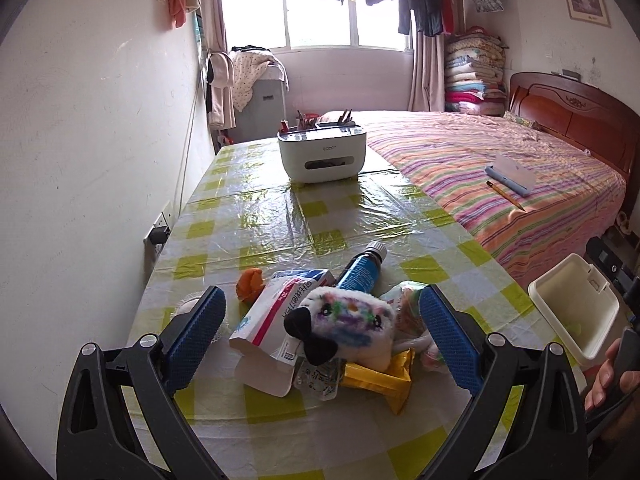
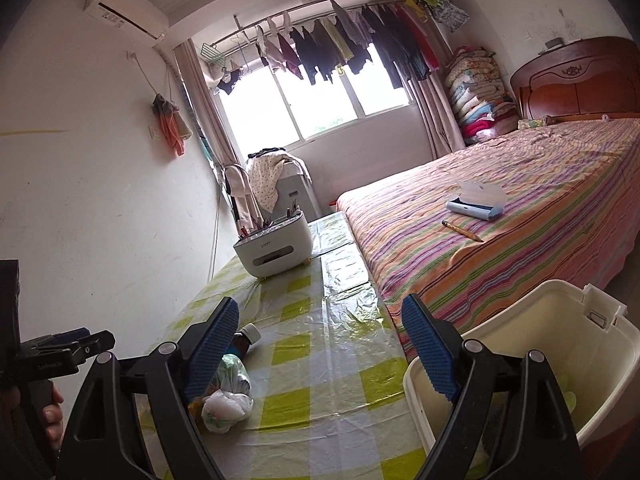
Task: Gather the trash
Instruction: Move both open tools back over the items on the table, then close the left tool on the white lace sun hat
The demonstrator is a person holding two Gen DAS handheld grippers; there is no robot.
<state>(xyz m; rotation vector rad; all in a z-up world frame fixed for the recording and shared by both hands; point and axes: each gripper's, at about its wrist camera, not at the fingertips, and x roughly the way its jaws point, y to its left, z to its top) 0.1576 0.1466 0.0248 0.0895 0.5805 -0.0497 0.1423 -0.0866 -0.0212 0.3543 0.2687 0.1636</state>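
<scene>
trash pile: carton, blue bottle, gold wrapper, orange peel, plush toy on top; heaped on table
bin: cream plastic, open, at table's right edge

Black linkage arms on the left gripper, with silver screws. Its pads were blue (dimpled rubber). The right gripper looked identical.

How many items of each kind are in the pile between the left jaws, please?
Cardboard medicine box: 1
Brown bottle with blue label: 1
Plush toy: 1
Orange peel: 1
Yellow foil wrapper: 1
Crumpled plastic bag: 1
Total: 6
</scene>
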